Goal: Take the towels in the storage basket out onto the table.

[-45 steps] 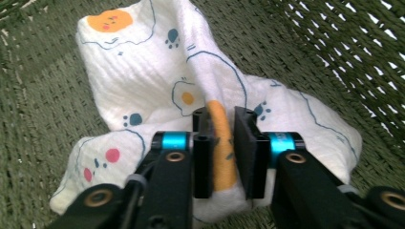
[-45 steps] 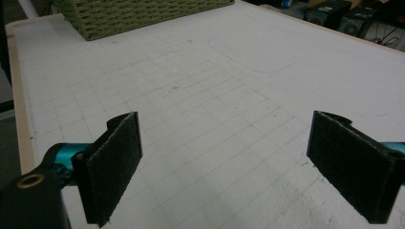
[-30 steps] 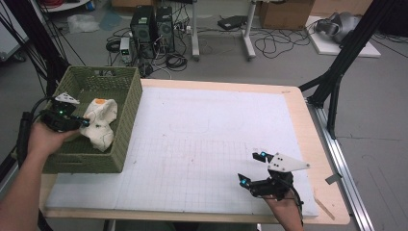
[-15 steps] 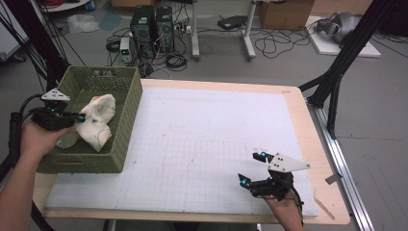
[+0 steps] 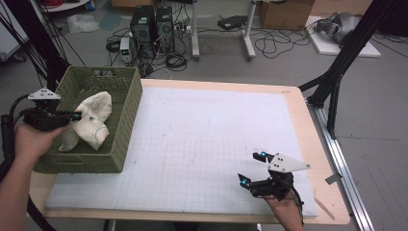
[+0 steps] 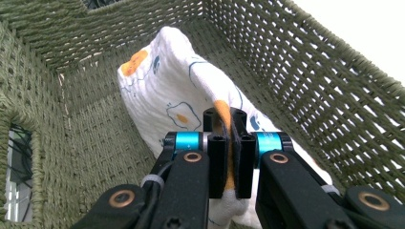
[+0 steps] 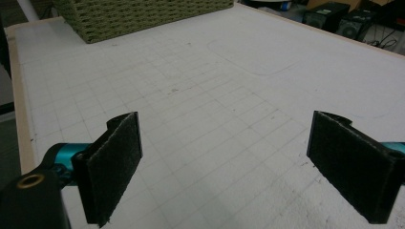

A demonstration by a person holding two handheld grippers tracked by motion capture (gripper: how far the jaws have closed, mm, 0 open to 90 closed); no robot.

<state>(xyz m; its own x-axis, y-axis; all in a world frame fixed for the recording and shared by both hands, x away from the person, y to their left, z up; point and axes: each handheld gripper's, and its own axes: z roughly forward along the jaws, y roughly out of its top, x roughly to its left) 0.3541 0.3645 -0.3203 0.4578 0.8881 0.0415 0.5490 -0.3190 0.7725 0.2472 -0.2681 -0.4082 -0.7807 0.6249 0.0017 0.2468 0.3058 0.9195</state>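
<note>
White cotton cloth printed with fried eggs (image 6: 181, 95) sits pinched between the clamped jaws of the left gripper (image 6: 228, 143), draping ahead into the green woven basket (image 6: 334, 90). The step looks like lifting it out; next, raise it clear of the far rim. Right gripper (image 7: 224, 167) gapes wide, holding nothing.

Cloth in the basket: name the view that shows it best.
Left gripper view: the cloth is close up, egg print clear, a fold pinched in the left gripper. High view shows it small in the basket. Right gripper view catches just the basket's wall.
</note>
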